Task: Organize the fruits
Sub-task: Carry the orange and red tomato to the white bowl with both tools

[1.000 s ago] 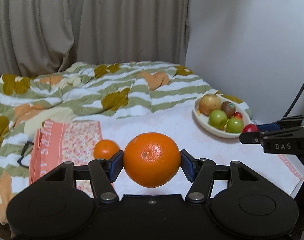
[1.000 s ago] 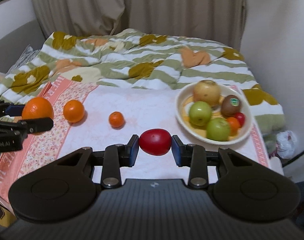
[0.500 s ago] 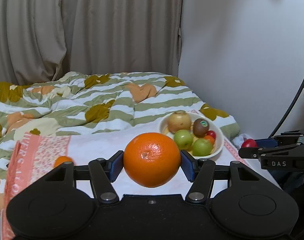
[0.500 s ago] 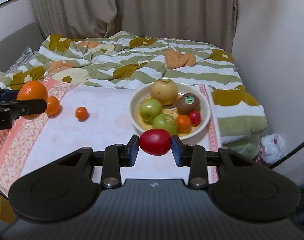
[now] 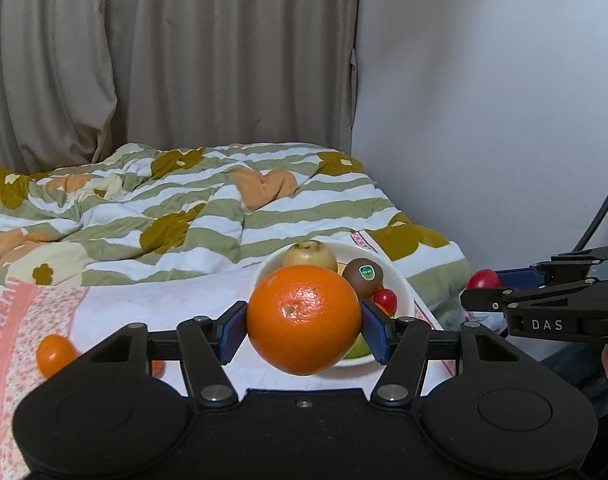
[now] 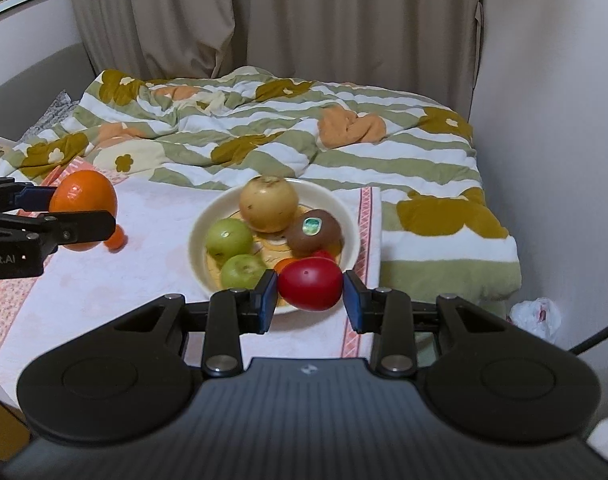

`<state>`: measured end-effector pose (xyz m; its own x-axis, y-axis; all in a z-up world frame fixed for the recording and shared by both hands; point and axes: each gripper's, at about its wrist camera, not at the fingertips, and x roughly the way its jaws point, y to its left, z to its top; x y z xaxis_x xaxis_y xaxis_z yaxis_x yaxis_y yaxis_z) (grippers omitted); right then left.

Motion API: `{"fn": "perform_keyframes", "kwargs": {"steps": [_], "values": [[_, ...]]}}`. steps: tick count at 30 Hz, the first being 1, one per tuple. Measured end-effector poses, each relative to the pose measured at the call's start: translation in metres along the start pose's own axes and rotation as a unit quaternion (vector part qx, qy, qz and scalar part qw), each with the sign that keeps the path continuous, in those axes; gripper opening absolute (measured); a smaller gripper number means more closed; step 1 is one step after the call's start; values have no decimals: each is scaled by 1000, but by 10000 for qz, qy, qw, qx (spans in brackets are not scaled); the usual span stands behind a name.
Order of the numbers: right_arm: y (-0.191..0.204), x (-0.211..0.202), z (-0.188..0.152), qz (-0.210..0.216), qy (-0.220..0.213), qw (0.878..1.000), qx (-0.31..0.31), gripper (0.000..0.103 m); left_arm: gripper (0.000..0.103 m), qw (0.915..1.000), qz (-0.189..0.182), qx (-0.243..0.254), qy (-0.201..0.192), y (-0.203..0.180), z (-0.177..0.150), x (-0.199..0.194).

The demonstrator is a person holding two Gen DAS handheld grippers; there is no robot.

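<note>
My left gripper (image 5: 304,326) is shut on a large orange (image 5: 304,318) and holds it in the air in front of the cream fruit bowl (image 5: 404,292). My right gripper (image 6: 310,292) is shut on a red fruit (image 6: 310,283) at the bowl's near rim (image 6: 198,236). The bowl holds a yellow pear (image 6: 269,204), a kiwi with a sticker (image 6: 313,229), two green apples (image 6: 229,236), a small red fruit and a small orange one. In the right wrist view the left gripper (image 6: 82,210) hangs left of the bowl.
The bowl stands on a white and pink towel (image 6: 144,240) over a bed with a striped floral quilt (image 6: 304,128). Two small oranges (image 5: 55,354) lie on the towel to the left. A wall is on the right, curtains behind. A white bag (image 6: 536,316) lies on the floor.
Both grippers have swung right, toward the bowl. The right gripper with the red fruit has come up to the bowl's near rim. The left still holds the orange.
</note>
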<state>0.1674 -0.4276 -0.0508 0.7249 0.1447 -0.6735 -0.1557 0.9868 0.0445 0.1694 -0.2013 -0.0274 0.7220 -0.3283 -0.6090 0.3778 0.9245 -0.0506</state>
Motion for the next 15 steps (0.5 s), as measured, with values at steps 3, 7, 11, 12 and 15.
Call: {"fn": "perform_keyframes", "kwargs": {"steps": [3,7,11,12,15], "values": [[-9,13,6,32,29,10000,30,51,64,9999,107,11,89,-3,7,20],[-15,33,13,41,76,10000,34,51,64,9997,96,-29,223,3,18,51],[-16,52,19,94,160,9998,74,51,64,9993,119,-19,364,14,26,85],[-16,57,20,104,178,9998,67,51,64,9991,127,-22,400,16,28,92],[-12,69,25,102,240,9996,53,51,64,9984,130,-34,556,24,33,117]]}}
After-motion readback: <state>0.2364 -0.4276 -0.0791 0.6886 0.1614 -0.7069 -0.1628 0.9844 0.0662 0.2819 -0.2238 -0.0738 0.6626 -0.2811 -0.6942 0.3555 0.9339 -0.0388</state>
